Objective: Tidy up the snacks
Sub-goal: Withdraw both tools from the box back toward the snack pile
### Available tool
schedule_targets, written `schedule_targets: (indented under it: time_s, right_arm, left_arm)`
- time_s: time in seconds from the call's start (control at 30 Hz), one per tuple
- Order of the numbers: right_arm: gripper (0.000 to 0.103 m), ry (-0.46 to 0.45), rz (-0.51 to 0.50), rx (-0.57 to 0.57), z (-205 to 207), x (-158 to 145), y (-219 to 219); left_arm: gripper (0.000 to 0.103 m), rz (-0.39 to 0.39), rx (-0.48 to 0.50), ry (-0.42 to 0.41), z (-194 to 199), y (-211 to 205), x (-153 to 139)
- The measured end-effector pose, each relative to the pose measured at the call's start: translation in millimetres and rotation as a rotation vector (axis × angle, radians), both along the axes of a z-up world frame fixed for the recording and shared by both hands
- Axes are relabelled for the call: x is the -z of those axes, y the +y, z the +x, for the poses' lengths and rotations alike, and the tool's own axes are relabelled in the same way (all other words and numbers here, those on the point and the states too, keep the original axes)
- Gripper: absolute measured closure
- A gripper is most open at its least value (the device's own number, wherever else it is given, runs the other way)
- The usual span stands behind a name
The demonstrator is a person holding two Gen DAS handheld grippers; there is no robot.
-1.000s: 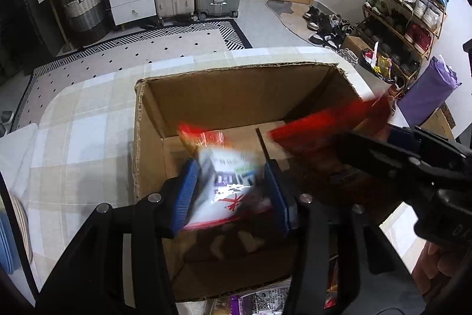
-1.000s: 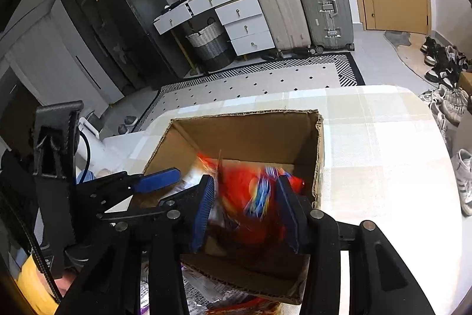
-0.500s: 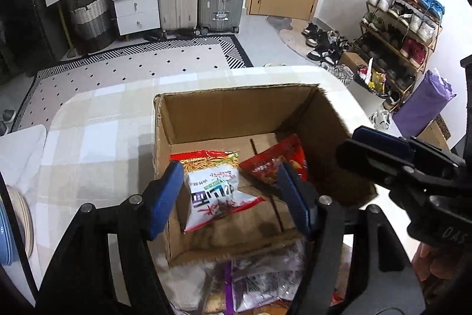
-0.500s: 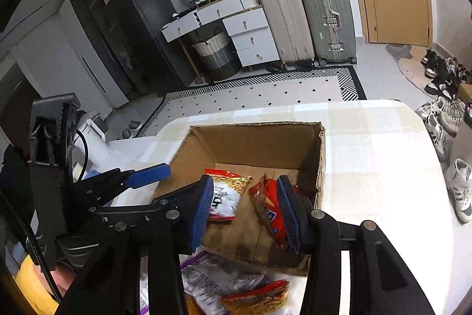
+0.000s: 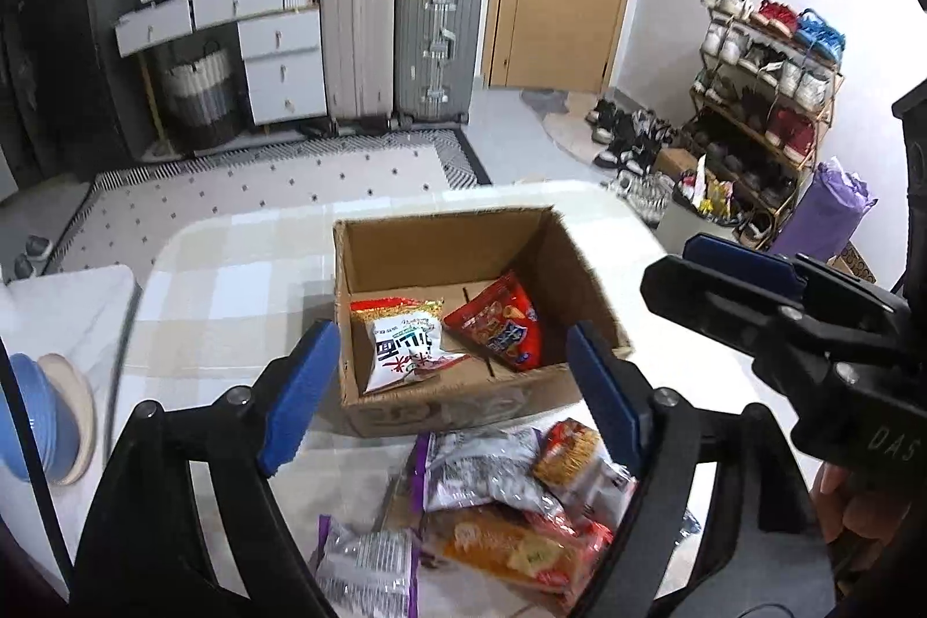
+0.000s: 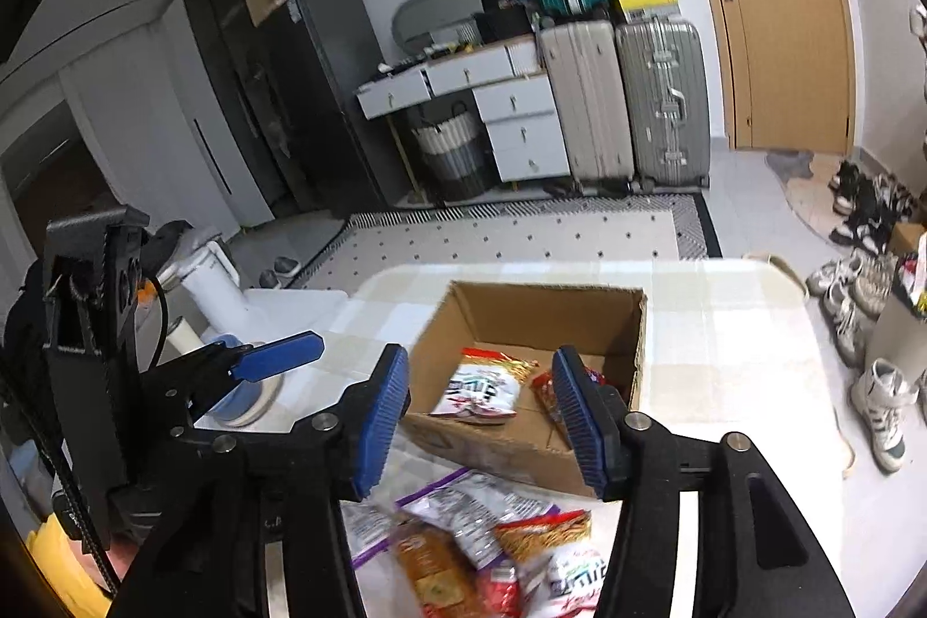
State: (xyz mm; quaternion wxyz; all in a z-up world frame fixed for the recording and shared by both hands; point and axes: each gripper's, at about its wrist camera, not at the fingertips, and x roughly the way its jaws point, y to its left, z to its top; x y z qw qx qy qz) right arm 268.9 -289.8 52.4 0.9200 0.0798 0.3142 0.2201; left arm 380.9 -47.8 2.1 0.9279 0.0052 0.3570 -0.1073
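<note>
An open cardboard box [image 5: 585,288] [image 6: 640,328] stands on the checked table. Inside lie a white and red snack bag [image 5: 405,346] [image 6: 481,386] and a red snack bag [image 5: 501,322] [image 6: 547,389]. Several loose snack packets [image 5: 492,508] [image 6: 486,531] lie on the table in front of the box. My left gripper [image 5: 452,386] is open and empty, raised above the box's near side. My right gripper [image 6: 481,421] is open and empty, raised above the near packets. Each gripper shows at the edge of the other's view.
Stacked blue and beige bowls [image 5: 46,432] [image 6: 243,398] sit at the table's left edge. Suitcases [image 5: 400,44], drawers and a patterned rug lie beyond the table. A shoe rack [image 5: 765,97] stands at the right wall.
Both grippers let go of their snack bags into the box, opened, and drew back and up. The two bags now lie on the box floor.
</note>
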Motion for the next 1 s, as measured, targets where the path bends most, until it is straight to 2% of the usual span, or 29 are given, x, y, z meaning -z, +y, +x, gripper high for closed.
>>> schedule_targets:
  time_s: [0.07, 0.2, 0.27, 0.33, 0.37, 0.4, 0.5, 0.8, 1.0]
  right_arm:
    - [0.036, -0.032, 0.008, -0.004, -19, -13, 0]
    - [0.032, -0.095, 0.007, -0.014, -56, -37, 3]
    - [0.016, -0.131, 0.015, -0.014, -79, -48, 2]
    - [0.009, -0.165, 0.013, 0.000, -96, -58, 1]
    - [0.008, -0.187, 0.007, 0.008, -108, -62, 0]
    - [0.008, -0.208, 0.002, 0.007, -120, -66, 0]
    - [0.001, -0.270, -0.003, 0.011, -152, -76, -4]
    - [0.001, -0.360, 0.006, 0.034, -222, -78, -18]
    - [0.001, -0.365, 0.036, 0.051, -253, -60, -24]
  left_arm:
    - [0.023, 0.006, -0.004, -0.036, -22, 0, -16]
    - [0.019, -0.019, -0.007, -0.096, -69, 4, -48]
    - [0.018, -0.023, -0.016, -0.118, -88, 6, -61]
    - [0.011, -0.019, -0.027, -0.152, -110, 7, -74]
    - [0.003, -0.017, -0.034, -0.164, -120, 9, -79]
    - [0.000, -0.020, -0.035, -0.181, -130, 10, -85]
    - [0.000, -0.020, -0.029, -0.230, -162, 13, -102]
    - [0.000, -0.046, -0.054, -0.330, -252, 26, -126]
    - [0.000, -0.077, -0.084, -0.308, -295, 40, -118]
